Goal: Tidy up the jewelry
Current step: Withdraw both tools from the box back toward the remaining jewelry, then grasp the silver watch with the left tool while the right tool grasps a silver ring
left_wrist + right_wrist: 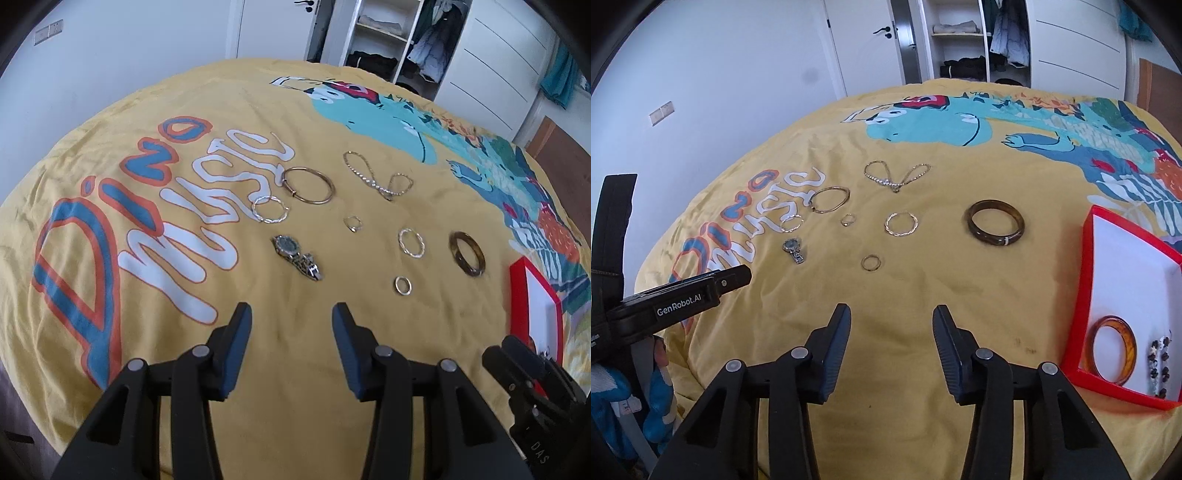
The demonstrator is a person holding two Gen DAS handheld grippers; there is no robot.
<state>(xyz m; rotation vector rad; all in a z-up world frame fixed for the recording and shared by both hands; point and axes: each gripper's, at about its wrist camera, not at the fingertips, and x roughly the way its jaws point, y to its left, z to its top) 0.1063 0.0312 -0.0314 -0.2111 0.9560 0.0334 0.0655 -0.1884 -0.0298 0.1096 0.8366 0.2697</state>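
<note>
Jewelry lies on a yellow bedspread (295, 369): a watch (297, 256), a large gold hoop (308, 184), a silver twisted hoop (269, 209), a chain bracelet (373, 177), a small ring (352, 223), a twisted ring (411, 242), a plain ring (402, 285) and a dark brown bangle (995, 222). A red box (1093, 280) with white lining holds an amber bangle (1112, 349) and a beaded piece (1158, 363). My left gripper (291, 314) is open and empty, short of the watch. My right gripper (891, 317) is open and empty, below the plain ring (870, 263).
The bedspread bears a dinosaur print (960, 122) and "Dino music" lettering (147, 229). A white wall, door and open wardrobe (964, 37) stand behind the bed. The red box also shows at the right edge of the left wrist view (517, 295).
</note>
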